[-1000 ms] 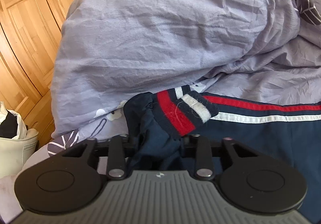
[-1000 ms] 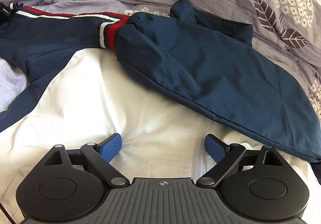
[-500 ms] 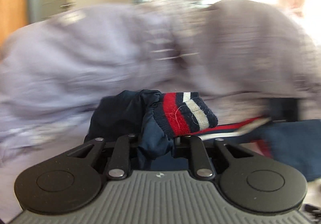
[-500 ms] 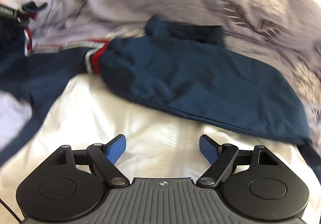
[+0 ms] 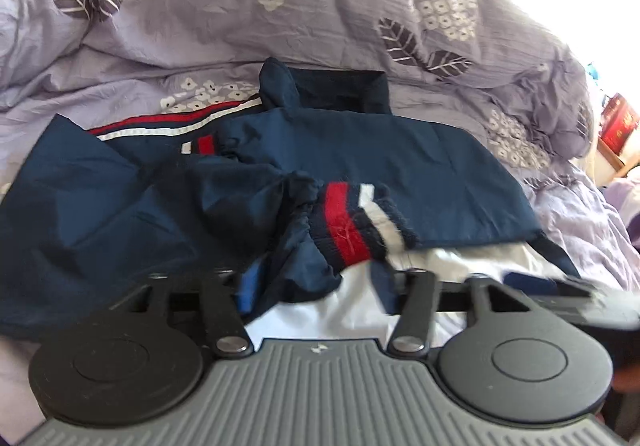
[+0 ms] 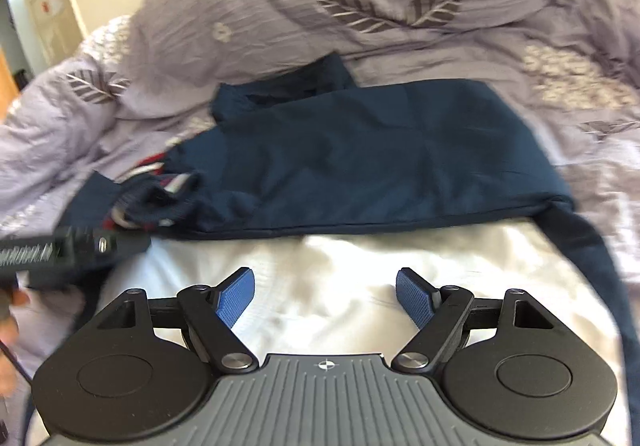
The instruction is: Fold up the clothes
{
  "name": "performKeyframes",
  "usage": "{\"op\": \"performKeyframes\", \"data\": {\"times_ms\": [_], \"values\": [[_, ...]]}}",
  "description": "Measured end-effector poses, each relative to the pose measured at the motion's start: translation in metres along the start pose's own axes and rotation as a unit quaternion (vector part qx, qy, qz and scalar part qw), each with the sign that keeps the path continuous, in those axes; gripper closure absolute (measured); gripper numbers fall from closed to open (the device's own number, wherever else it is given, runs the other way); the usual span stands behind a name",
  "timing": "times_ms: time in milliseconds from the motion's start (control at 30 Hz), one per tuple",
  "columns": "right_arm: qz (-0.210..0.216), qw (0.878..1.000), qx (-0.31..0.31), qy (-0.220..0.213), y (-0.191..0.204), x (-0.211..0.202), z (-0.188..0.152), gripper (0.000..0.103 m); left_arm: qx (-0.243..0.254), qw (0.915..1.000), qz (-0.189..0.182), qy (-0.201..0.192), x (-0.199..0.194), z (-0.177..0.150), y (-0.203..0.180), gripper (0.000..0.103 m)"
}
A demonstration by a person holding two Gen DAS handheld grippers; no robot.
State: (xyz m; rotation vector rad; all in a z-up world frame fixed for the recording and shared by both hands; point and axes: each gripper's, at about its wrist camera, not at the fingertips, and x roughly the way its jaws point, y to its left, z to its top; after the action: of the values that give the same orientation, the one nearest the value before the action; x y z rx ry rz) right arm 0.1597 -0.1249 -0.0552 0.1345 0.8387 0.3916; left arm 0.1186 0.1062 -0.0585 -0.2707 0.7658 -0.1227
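A navy jacket [image 5: 400, 162] with red and white stripes lies on a bed, its white lining [image 6: 360, 274] turned up in front. My left gripper [image 5: 312, 282] is shut on the jacket's sleeve near its striped cuff [image 5: 352, 230] and holds it over the jacket body. That gripper also shows at the left of the right wrist view [image 6: 120, 242], with the cuff [image 6: 160, 198] bunched beside it. My right gripper [image 6: 326, 298] is open and empty, low over the white lining. One navy sleeve [image 6: 380, 158] lies folded across the jacket.
A rumpled lilac duvet [image 5: 280, 6] with leaf and flower prints rises behind the jacket and surrounds it. A cream wall and door [image 6: 60, 6] show at the far left. Something red [image 5: 618, 122] stands beyond the bed's right side.
My left gripper has carried the cuffed sleeve to the right, from the bed's edge by the wardrobe to over the jacket. The right gripper stayed open and shifted slightly over the lining.
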Motion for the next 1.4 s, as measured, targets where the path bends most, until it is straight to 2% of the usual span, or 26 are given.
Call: {"op": "performKeyframes", "data": {"times_ms": [33,167,233,333,367,433,467,500,567,700,767,867,933,1000,1100,1200,1300,1400], "values": [[0.019,1.0,0.008,0.002,0.001,0.003,0.002,0.024,0.003,1.0,0.002,-0.006,-0.006,-0.002,0.001,0.027],[0.11,0.991,0.067,0.035,0.007,0.024,0.01,0.023,0.009,0.9991,0.028,-0.03,-0.037,-0.013,0.007,0.023],[0.111,0.99,0.067,0.054,0.017,0.038,0.008,0.023,-0.003,0.9983,0.047,-0.035,-0.051,-0.024,0.02,0.017],[0.068,0.996,0.005,0.056,0.045,0.056,0.001,0.023,-0.023,0.9959,0.084,-0.027,-0.059,-0.037,0.037,0.016],[0.062,0.996,-0.012,0.061,0.054,0.062,0.0,0.028,-0.034,0.9948,0.093,-0.022,-0.061,-0.04,0.042,0.016],[0.048,0.995,-0.041,0.077,0.069,0.072,0.0,0.064,-0.065,0.9927,0.1,-0.015,-0.062,-0.045,0.055,0.016],[0.038,0.994,-0.055,0.086,0.076,0.074,0.001,0.068,-0.081,0.9913,0.103,-0.011,-0.063,-0.047,0.061,0.016],[0.028,0.993,-0.069,0.095,0.083,0.077,0.003,0.082,-0.096,0.99,0.103,-0.005,-0.063,-0.048,0.066,0.016],[0.015,0.988,-0.105,0.108,0.091,0.074,0.009,0.084,-0.119,0.9881,0.098,0.003,-0.066,-0.048,0.075,0.016],[-0.027,0.976,-0.188,0.109,0.09,0.053,0.031,0.087,-0.12,0.9884,0.094,0.001,-0.07,-0.049,0.083,0.016],[-0.06,0.967,-0.227,0.096,0.082,0.038,0.049,0.087,-0.114,0.989,0.094,-0.001,-0.072,-0.046,0.083,0.015],[-0.133,0.956,-0.252,0.066,0.057,0.025,0.082,0.087,-0.11,0.9898,0.09,-0.011,-0.071,-0.04,0.081,0.013],[-0.184,0.949,-0.249,0.054,0.033,0.024,0.101,0.087,-0.108,0.99,0.09,-0.014,-0.065,-0.034,0.078,0.012],[-0.221,0.945,-0.233,0.061,0.004,0.03,0.113,0.087,-0.103,0.9902,0.094,-0.013,-0.058,-0.029,0.075,0.012],[-0.255,0.942,-0.196,0.094,-0.039,0.043,0.111,0.087,-0.093,0.9898,0.108,-0.005,-0.044,-0.023,0.069,0.012],[-0.262,0.939,-0.184,0.127,-0.069,0.058,0.091,0.084,-0.08,0.9894,0.121,0.01,-0.028,-0.018,0.063,0.012],[-0.285,0.935,-0.183,0.099,-0.071,0.056,0.075,0.083,-0.048,0.9891,0.138,0.019,-0.021,-0.017,0.053,0.012],[-0.288,0.95,-0.109,0.041,-0.082,0.028,0.076,0.085,-0.015,0.9869,0.159,0.021,-0.017,-0.021,0.045,0.012]]}}
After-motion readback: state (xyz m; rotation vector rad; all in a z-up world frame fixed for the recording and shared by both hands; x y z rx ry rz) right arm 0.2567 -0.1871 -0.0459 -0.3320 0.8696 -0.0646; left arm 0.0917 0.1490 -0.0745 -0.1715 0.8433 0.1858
